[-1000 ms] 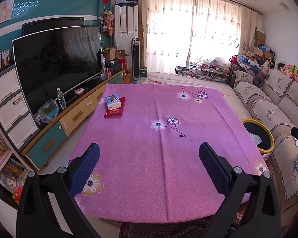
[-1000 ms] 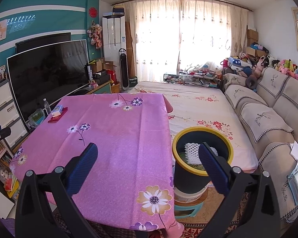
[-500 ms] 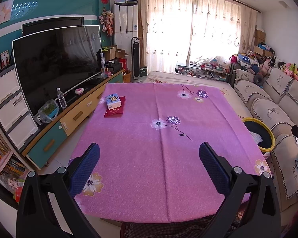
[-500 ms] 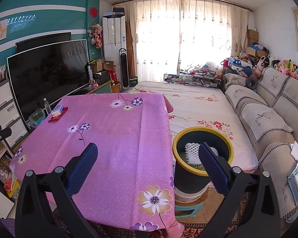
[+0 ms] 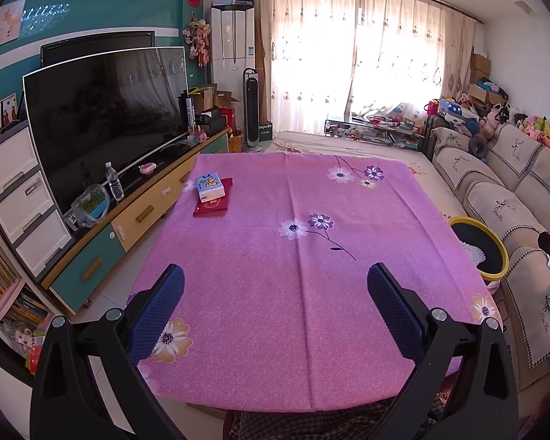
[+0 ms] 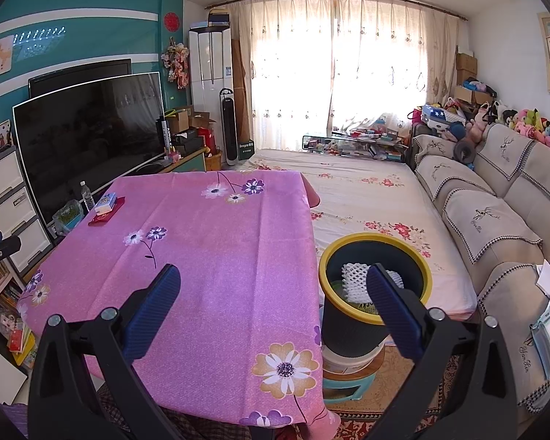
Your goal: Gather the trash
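A dark bin with a yellow rim stands on a small stool beside the table's right edge; white foam netting lies inside it. The bin also shows in the left wrist view. My left gripper is open and empty above the near part of the pink tablecloth. My right gripper is open and empty, over the table's near right corner, its right finger in front of the bin. No loose trash shows on the cloth.
A blue tissue pack lies on a red booklet at the table's far left. A TV cabinet with a water bottle runs along the left. A sofa stands at the right.
The left wrist view has shifted slightly; the bin sits a little further right in it. The right gripper has not visibly moved. Both grippers stay open.
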`<action>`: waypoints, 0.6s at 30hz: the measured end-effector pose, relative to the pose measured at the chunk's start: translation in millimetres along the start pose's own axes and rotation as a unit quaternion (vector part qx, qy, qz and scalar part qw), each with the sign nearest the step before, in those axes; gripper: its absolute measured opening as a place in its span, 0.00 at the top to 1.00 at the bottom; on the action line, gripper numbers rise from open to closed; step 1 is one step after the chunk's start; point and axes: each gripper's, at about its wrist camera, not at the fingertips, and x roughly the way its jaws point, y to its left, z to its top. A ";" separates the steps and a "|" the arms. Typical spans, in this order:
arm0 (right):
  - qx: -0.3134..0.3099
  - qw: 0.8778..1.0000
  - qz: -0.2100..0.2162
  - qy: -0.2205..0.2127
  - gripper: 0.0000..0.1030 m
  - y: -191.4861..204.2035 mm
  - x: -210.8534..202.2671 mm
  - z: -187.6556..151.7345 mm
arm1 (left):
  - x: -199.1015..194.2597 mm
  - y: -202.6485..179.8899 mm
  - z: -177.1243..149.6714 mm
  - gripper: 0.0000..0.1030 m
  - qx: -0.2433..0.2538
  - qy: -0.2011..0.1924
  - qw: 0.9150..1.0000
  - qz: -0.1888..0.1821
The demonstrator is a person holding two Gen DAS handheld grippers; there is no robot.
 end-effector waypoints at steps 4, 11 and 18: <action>0.000 1.000 -0.001 0.002 0.06 0.0 0.5 -0.7 | 0.1 0.0 -1.0 0.04 0.000 0.001 1.000 0.000; 0.001 1.000 -0.002 0.003 0.06 -0.6 2.6 -2.4 | 0.2 0.0 -1.7 0.04 -0.001 0.002 1.000 0.002; 0.001 1.000 -0.002 0.003 0.06 -0.1 3.3 -3.3 | 1.3 0.3 -2.5 0.04 -0.002 0.003 1.000 0.003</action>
